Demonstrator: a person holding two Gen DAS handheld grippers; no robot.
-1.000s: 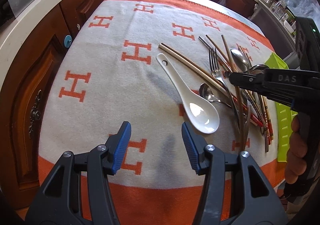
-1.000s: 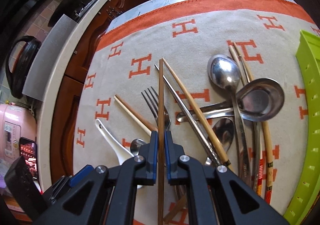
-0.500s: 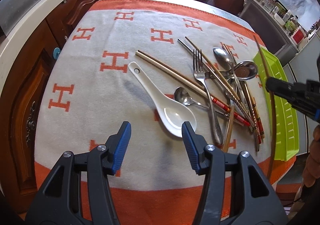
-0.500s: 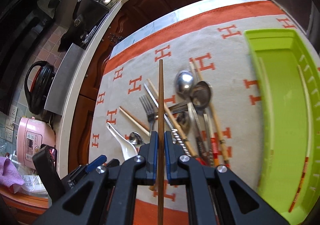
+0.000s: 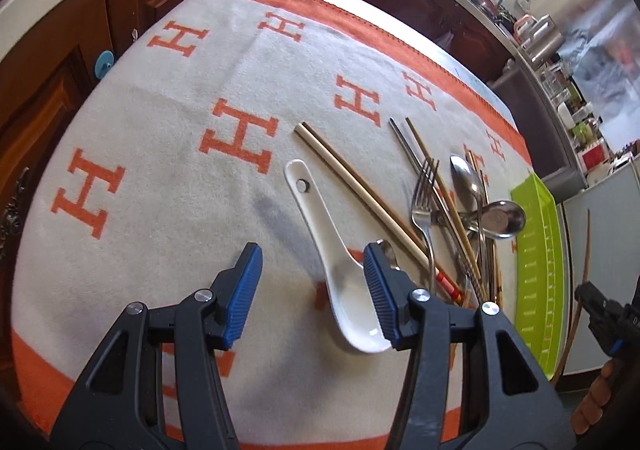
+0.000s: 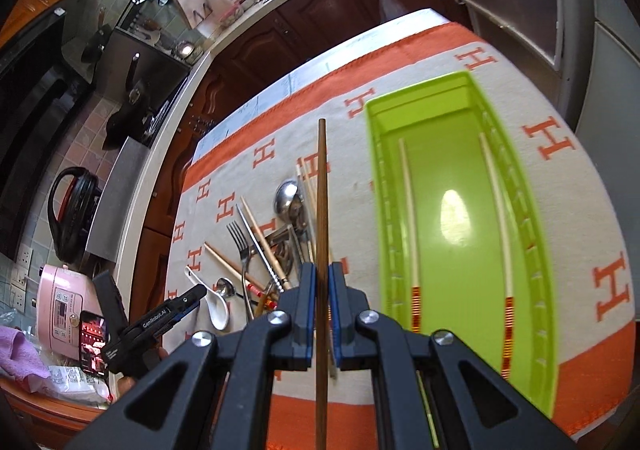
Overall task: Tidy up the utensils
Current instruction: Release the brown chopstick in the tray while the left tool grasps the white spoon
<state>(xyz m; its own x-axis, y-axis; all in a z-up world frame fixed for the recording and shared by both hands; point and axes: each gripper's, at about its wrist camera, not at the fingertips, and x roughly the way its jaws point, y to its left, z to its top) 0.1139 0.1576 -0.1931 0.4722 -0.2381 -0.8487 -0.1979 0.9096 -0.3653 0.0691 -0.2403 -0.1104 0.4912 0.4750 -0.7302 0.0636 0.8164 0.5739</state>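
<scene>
My right gripper (image 6: 321,290) is shut on a dark wooden chopstick (image 6: 321,185) and holds it in the air, left of the green tray (image 6: 532,250). Two pale chopsticks with red-banded ends (image 6: 412,209) lie in the tray. My left gripper (image 5: 312,290) is open and empty, low over the bowl of a white ceramic spoon (image 5: 320,226). A pile of metal spoons, a fork (image 5: 424,201) and chopsticks (image 5: 352,181) lies right of it. The right gripper (image 5: 600,314) with its chopstick (image 5: 586,250) shows at the right edge of the left wrist view, beyond the tray (image 5: 540,250).
The utensils lie on a white and orange cloth (image 5: 160,169) over a table. Dark wood cabinets (image 5: 60,61) stand to the left. A pink rice cooker (image 6: 64,306) and a phone (image 6: 92,342) sit left of the table.
My right gripper has lifted the dark chopstick off the pile and carried it right, toward the green tray. My left gripper has moved closer to the white spoon and stays open.
</scene>
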